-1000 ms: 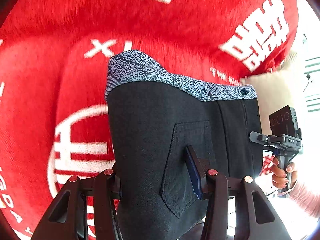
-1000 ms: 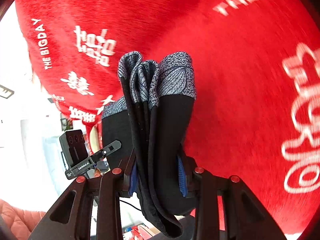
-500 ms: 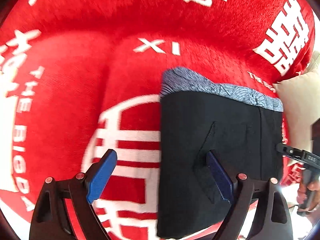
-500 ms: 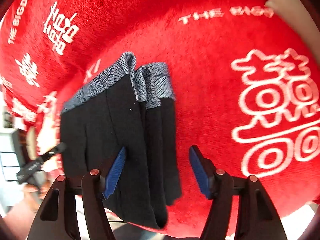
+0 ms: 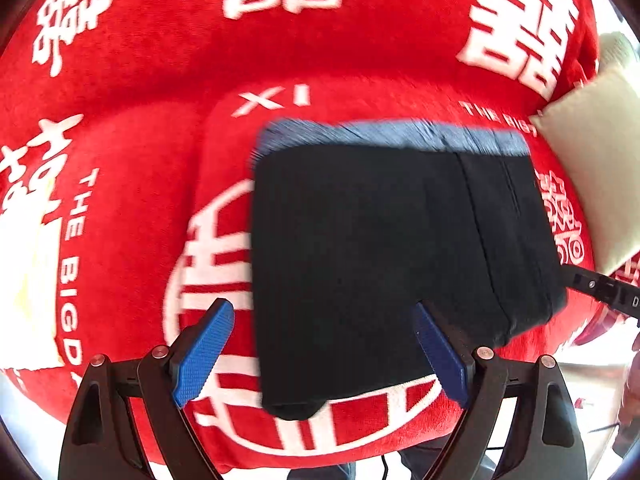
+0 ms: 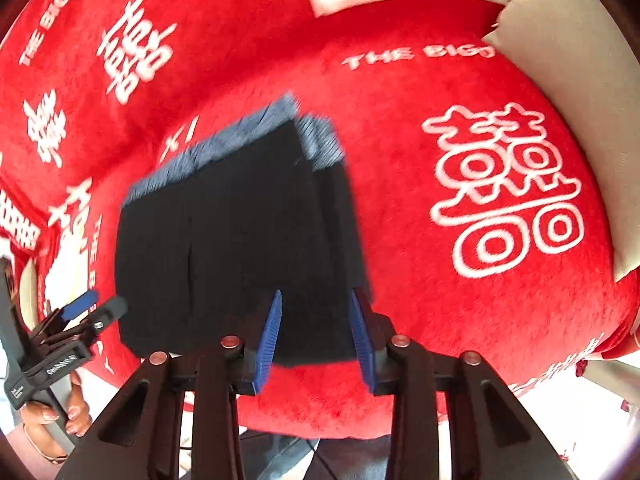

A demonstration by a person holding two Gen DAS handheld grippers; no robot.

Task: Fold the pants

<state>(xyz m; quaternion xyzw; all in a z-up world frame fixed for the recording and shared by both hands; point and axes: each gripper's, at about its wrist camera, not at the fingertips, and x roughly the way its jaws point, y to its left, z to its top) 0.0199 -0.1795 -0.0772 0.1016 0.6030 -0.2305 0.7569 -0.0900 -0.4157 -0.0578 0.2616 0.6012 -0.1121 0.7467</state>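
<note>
Now folded pants (image 5: 372, 256) lie below both parted, empty grippers.

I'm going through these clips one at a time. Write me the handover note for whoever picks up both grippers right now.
Left gripper: open wide, holding nothing, above the near edge of the folded pants.
Right gripper: jaws have just been closing, part open, nothing pinched; the bundle's near right corner shows behind the gap.
Pants: a compact black folded bundle, patterned blue-grey waistband on the far side, lying flat on the red blanket with white lettering. A beige cushion sits to the right.
Done: the folding looks complete, bundle set down and released.
Left: probably only lift both grippers clear; tidy edges if wanted.
</note>
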